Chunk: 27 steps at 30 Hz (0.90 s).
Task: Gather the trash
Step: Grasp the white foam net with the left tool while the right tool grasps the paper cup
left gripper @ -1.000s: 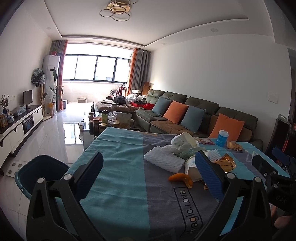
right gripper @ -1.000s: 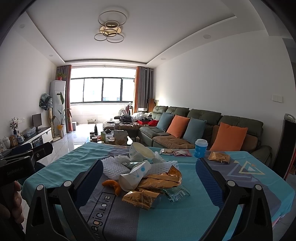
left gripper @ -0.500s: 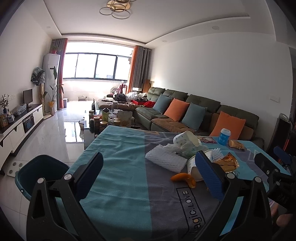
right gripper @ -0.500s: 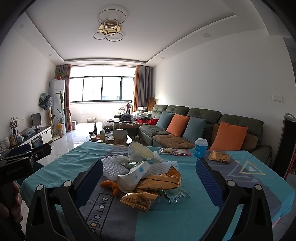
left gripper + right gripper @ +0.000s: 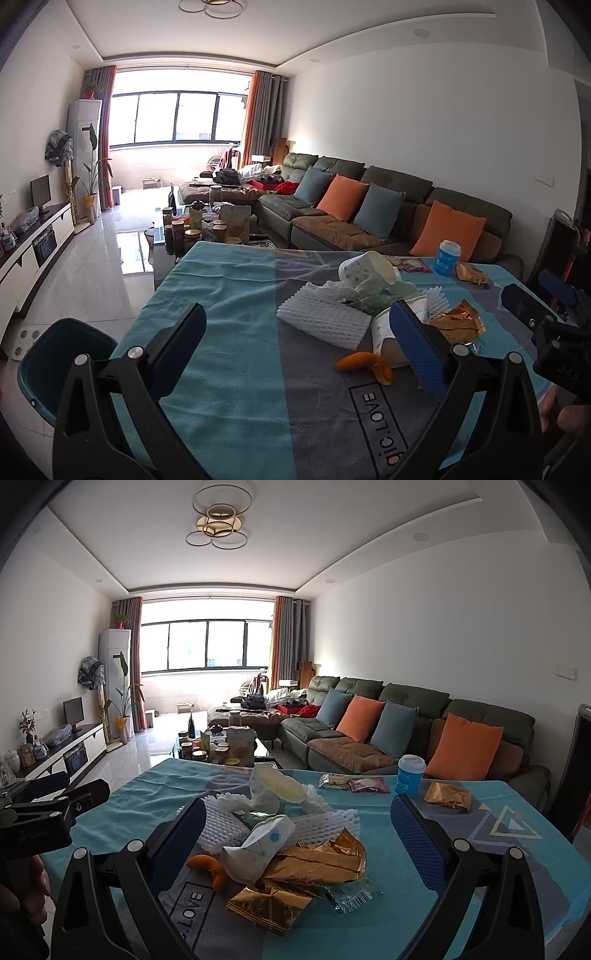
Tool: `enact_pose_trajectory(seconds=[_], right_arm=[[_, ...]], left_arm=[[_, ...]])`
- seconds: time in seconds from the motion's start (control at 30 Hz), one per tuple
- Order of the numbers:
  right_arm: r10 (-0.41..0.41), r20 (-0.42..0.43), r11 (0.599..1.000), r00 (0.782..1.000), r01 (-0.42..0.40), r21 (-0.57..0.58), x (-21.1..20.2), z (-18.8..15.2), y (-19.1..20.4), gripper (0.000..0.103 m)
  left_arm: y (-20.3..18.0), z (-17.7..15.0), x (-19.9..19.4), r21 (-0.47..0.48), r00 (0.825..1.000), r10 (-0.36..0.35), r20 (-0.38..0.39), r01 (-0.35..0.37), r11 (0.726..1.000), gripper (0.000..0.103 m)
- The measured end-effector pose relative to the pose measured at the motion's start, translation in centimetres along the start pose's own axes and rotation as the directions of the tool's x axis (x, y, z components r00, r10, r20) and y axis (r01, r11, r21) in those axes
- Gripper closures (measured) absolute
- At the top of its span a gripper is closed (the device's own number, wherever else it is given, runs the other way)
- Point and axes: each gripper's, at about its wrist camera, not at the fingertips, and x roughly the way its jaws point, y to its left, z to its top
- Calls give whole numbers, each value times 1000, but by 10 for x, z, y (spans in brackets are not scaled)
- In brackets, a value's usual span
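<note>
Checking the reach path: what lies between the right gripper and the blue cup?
In the right wrist view, the trash pile sits between the open right gripper and the blue cup, then bare cloth.

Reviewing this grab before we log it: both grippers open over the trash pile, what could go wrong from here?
1. The pile is tangled: the gold wrapper overlaps the crushed paper cup and foam net, so closing the right gripper may drag neighbours along or scatter them.
2. The orange peel is small and lies flat on the tablecloth; fingers may pinch the cloth instead.
3. The bin sits below the table's left edge, so a loosely held wrapper could drop on the way.
</note>
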Motion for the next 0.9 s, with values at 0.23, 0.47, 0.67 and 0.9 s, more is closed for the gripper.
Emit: enact_pose_trajectory(seconds=[0.23, 0.47, 0.67, 0.9], right_arm=[[23, -84, 1000, 996, -25, -16, 32, 6, -3, 6], [65, -191, 998, 980, -60, 28, 65, 2, -4, 6], [82, -257, 996, 963, -75, 39, 89, -7, 1, 6], [114, -305, 992, 945, -92, 85, 108, -12, -2, 6]], left_arm=[[-6, 3, 30, 19, 997, -35, -66, 37, 999, 5], [-8, 3, 71, 3, 986, -75, -151, 76, 997, 5], [-4, 2, 114, -47, 961, -85, -263, 75, 996, 5], [1, 0, 146, -120, 931, -110, -348, 72, 990, 5]])
